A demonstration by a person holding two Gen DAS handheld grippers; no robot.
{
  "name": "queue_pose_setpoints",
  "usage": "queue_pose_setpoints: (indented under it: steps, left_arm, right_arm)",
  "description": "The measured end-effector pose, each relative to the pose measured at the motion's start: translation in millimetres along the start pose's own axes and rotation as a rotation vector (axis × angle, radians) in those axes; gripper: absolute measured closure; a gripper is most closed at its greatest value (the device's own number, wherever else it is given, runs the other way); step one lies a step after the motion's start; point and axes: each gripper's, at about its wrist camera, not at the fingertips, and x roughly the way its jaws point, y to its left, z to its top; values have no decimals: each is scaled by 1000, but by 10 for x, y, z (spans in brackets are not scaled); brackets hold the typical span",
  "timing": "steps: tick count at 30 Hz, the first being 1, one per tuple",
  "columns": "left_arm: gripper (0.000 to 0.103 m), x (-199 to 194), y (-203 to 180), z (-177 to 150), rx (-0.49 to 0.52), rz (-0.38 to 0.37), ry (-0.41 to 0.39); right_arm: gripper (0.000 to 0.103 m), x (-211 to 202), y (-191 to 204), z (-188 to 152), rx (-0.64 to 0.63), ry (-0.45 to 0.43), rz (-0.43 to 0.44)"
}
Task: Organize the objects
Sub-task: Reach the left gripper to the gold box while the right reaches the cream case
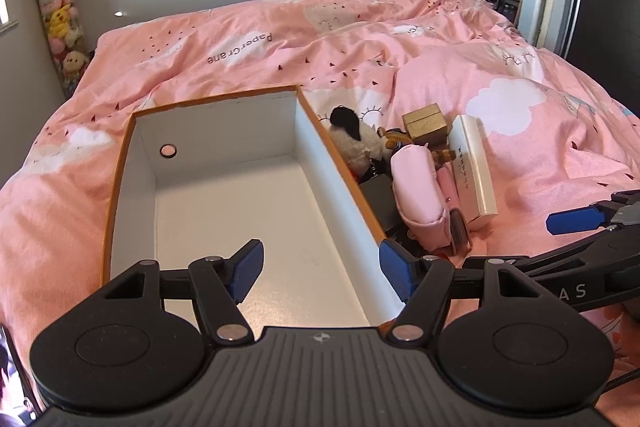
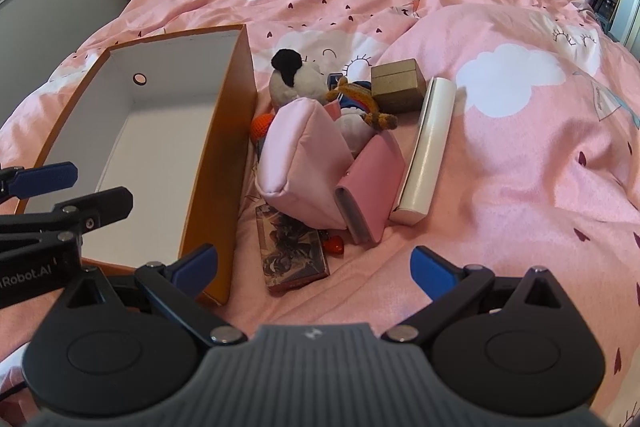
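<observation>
Both grippers stand wide open and hold nothing. In its own wrist view the left gripper (image 1: pixel 320 269) hovers over the near end of the orange box (image 1: pixel 120 163), its left blue pad above the white floor and its right pad at the box's right wall. That box is open-topped, white inside, with a round hole in its far wall, and sits on the pink bedspread (image 1: pixel 240 39). From the right wrist view, the right gripper (image 2: pixel 314 267) hangs above bare bedspread at 6 o'clock of the pile, with the box's near corner by its left finger. The pile lies just beside the box, at its 3 o'clock: a pink pouch (image 2: pixel 300 163) leans over a dark picture card box (image 2: pixel 290 253), a pink wallet (image 2: pixel 370 187) rests touching the pouch, and a long white box (image 2: pixel 426 151) lies alongside the wallet. Toward 12 o'clock sit a black-and-white plush (image 2: pixel 296 75), a knitted doll (image 2: pixel 360 99) and a gold cube box (image 2: pixel 396 83).
</observation>
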Motion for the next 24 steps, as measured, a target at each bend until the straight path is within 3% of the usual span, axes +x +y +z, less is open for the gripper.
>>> queue_pose_setpoints:
  steps: [2, 4, 9, 14, 24]
  left_arm:
    - [26, 31, 0, 40, 0, -20, 7]
    - [35, 66, 1, 90, 2, -34, 16]
    - [51, 180, -82, 294, 55, -89, 44]
    - [52, 362, -311, 543, 144, -162, 78]
    - [53, 928, -625, 958, 282, -256, 171]
  right_arm:
    - [1, -5, -33, 8, 10, -3, 6]
    - [4, -4, -71, 28, 16, -5, 0]
    - [30, 73, -240, 152, 38, 12, -29]
    - [47, 241, -516, 371, 75, 29, -45]
    - [55, 822, -1022, 890, 188, 86, -41]
